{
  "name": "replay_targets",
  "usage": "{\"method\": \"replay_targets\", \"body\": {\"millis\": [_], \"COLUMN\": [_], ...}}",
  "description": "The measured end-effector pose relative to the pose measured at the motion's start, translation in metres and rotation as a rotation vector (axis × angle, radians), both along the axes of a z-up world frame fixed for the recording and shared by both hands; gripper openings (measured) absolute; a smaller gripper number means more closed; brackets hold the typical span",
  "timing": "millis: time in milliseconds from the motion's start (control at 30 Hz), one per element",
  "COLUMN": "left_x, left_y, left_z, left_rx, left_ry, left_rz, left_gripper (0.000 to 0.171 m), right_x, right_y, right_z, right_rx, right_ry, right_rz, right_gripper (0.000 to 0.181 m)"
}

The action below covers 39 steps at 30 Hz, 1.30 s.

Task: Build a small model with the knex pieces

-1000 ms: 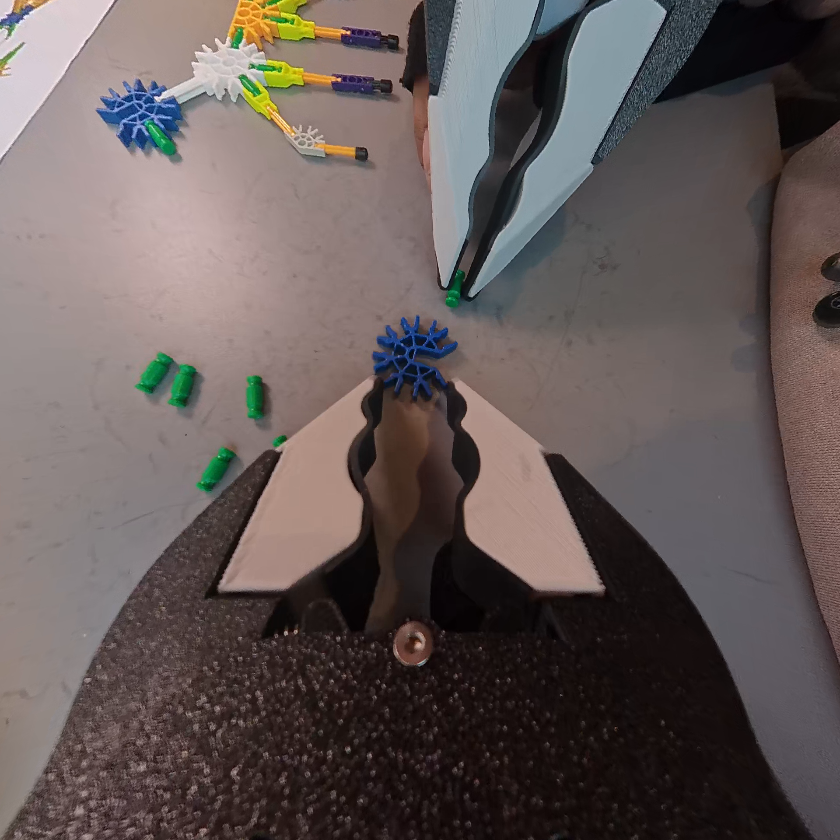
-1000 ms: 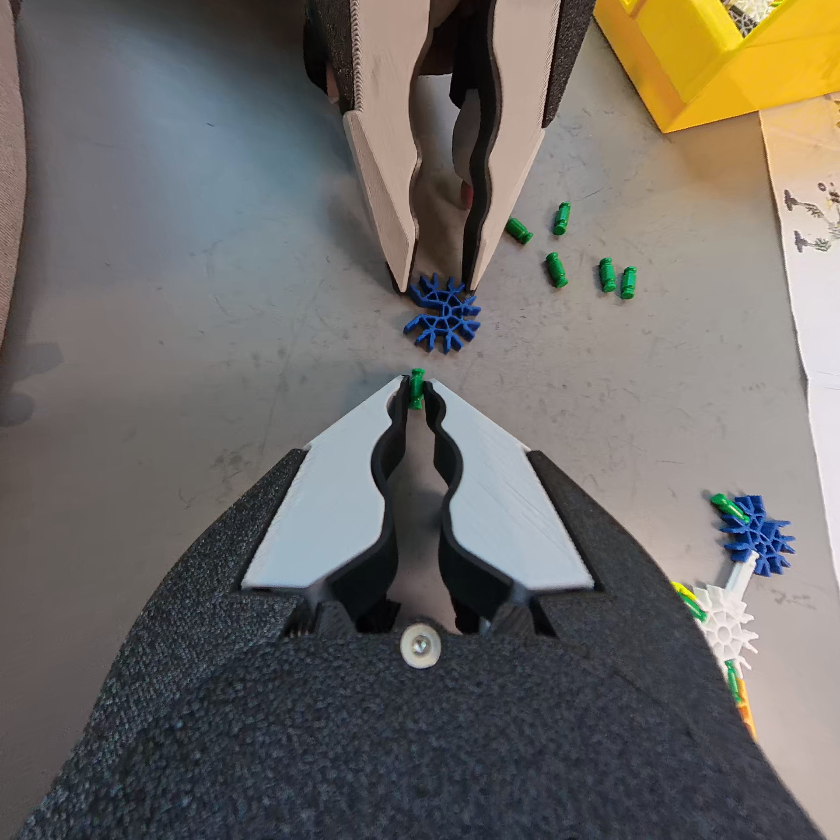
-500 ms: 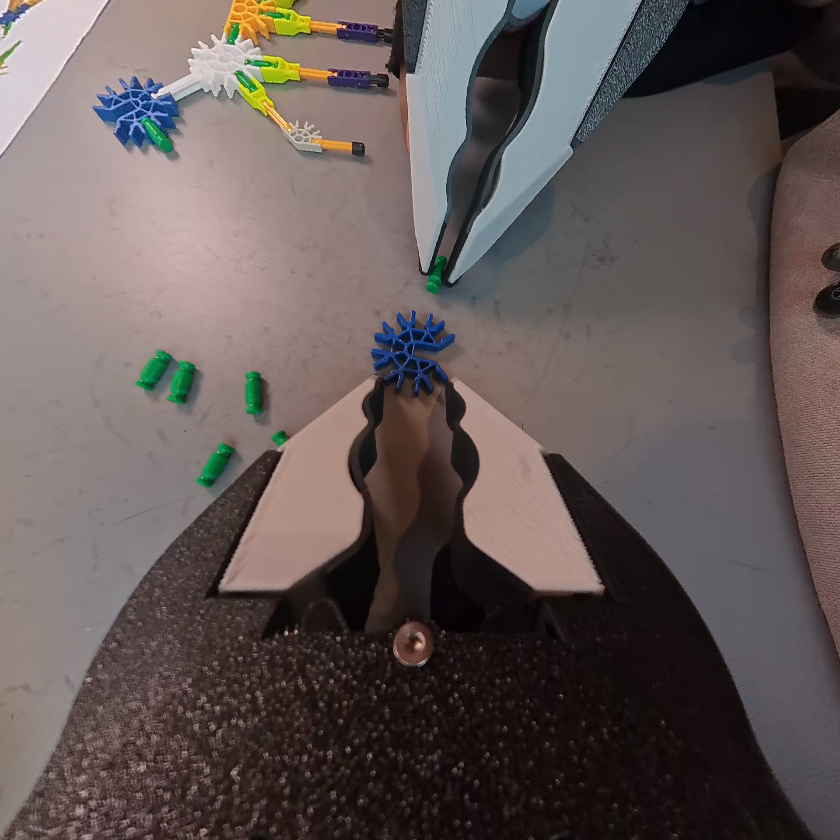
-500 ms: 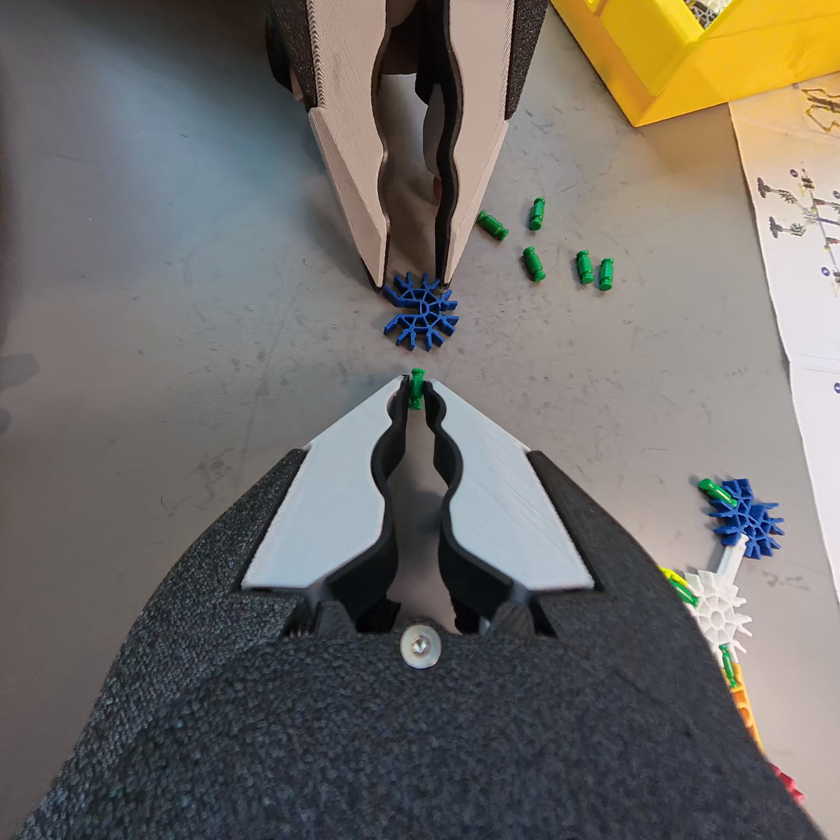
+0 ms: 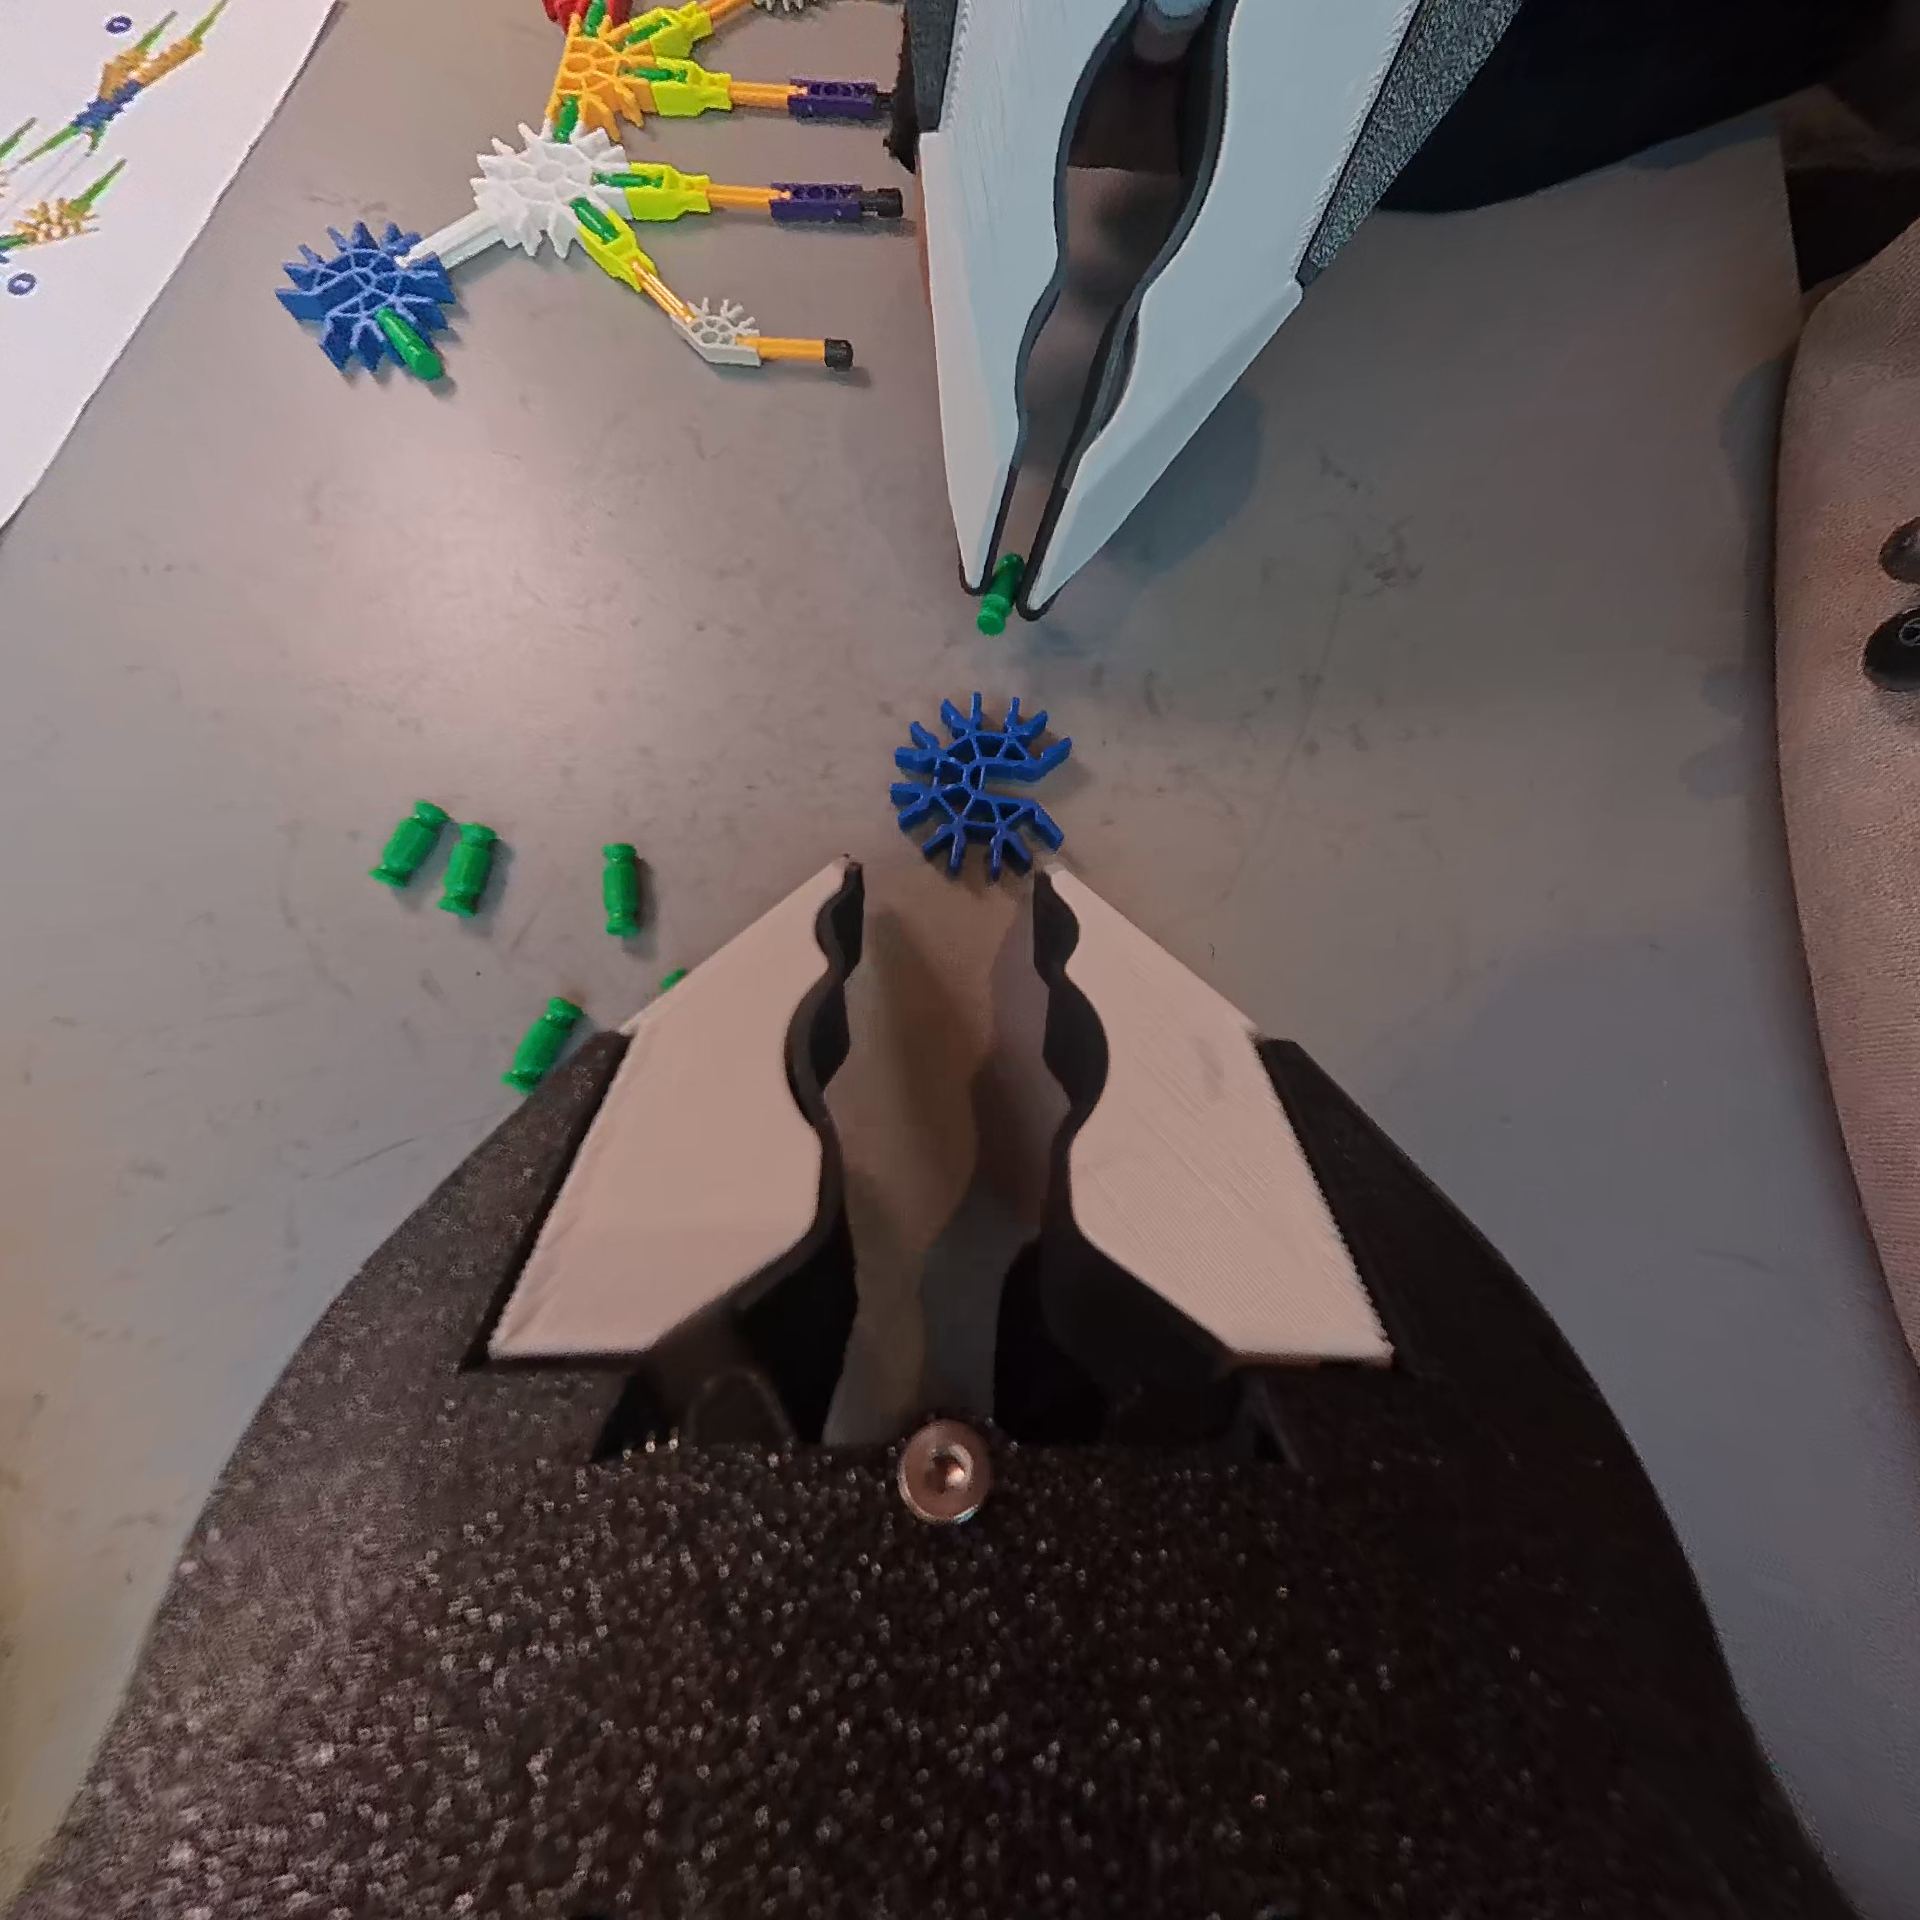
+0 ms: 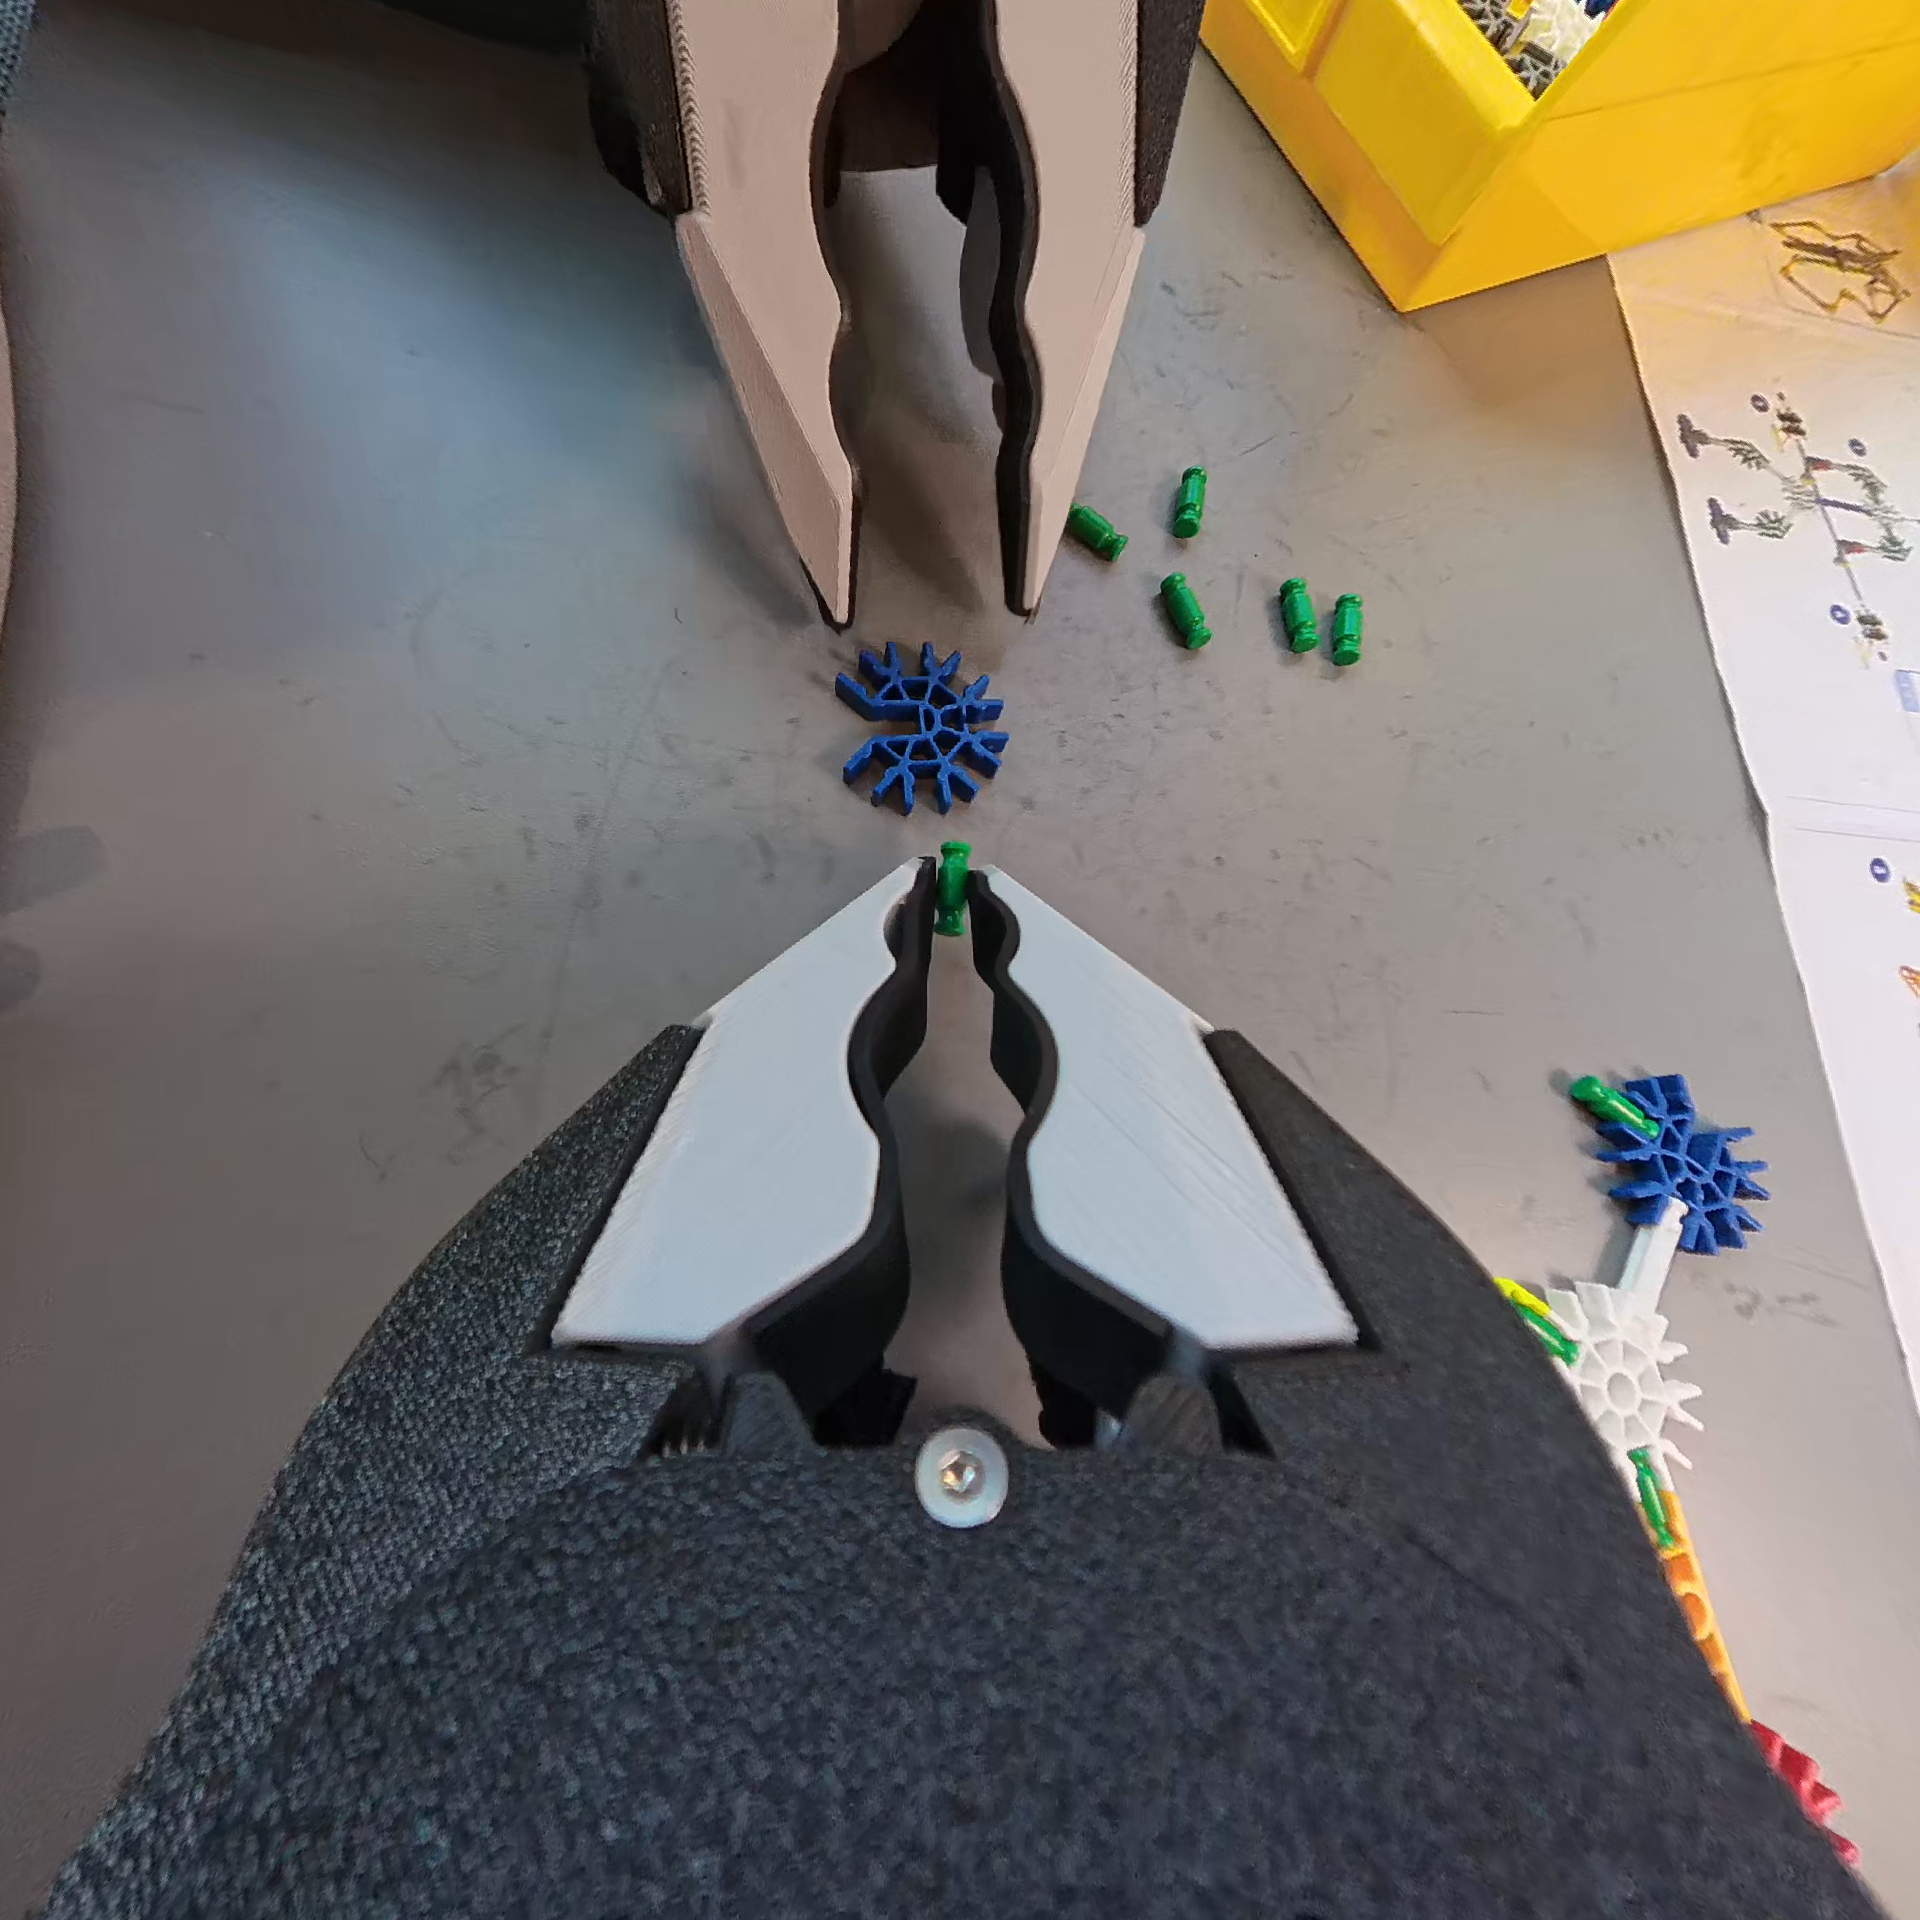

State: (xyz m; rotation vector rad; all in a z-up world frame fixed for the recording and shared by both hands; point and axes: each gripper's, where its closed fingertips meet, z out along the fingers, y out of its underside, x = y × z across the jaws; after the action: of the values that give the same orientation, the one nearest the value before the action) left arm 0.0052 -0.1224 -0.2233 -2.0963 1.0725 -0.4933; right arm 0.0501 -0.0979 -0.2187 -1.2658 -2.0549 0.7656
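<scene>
Grey tabletop (image 5: 312,623): carries everything; a tan padded edge borders one side.
Left gripper (image 5: 945,883): fingers spread, holding nothing, tips just short of the blue snowflake connector (image 5: 979,787), which lies flat and free.
Right gripper (image 6: 951,878): clamped on a short green rod (image 6: 950,886), its end poking out toward the connector (image 6: 923,732).
Risk: the rod is pinched only at the tips and could twist or pop out; the unheld connector could skid if nudged.
Loose green rods (image 5: 473,868): scattered beside the left gripper, near enough to be knocked.
Built model (image 5: 551,197): toward the far edge, by printed sheets (image 6: 1818,520).
Yellow bin (image 6: 1558,135): far corner, clear of both grippers.
</scene>
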Motion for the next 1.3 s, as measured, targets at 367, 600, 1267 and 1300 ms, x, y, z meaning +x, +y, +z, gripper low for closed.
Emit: {"method": "replay_targets", "body": {"millis": [367,600,1267,1300], "left_x": [0.016,0.020,0.027,0.027], "left_y": [0.002,-0.001,-0.006,-0.006], "left_z": [-0.004,-0.006,-0.006,-0.006], "left_rx": [-0.016,-0.011,-0.005,-0.004], "left_ry": [-0.022,-0.014,-0.020,-0.020], "left_rz": [0.003,-0.023,-0.069,-0.069], "left_gripper": [0.048,0.033,0.033,0.033], "right_x": [0.001,0.001,-0.005,-0.006], "right_y": [0.004,0.001,-0.020,-0.020], "right_z": [0.001,0.001,-0.004,-0.004], "right_rx": [-0.005,-0.011,-0.033,-0.036], "right_ry": [0.006,0.002,-0.047,-0.047], "right_rz": [-0.012,0.008,0.125,0.126], "right_gripper": [0.005,0.005,0.006,0.006]}}
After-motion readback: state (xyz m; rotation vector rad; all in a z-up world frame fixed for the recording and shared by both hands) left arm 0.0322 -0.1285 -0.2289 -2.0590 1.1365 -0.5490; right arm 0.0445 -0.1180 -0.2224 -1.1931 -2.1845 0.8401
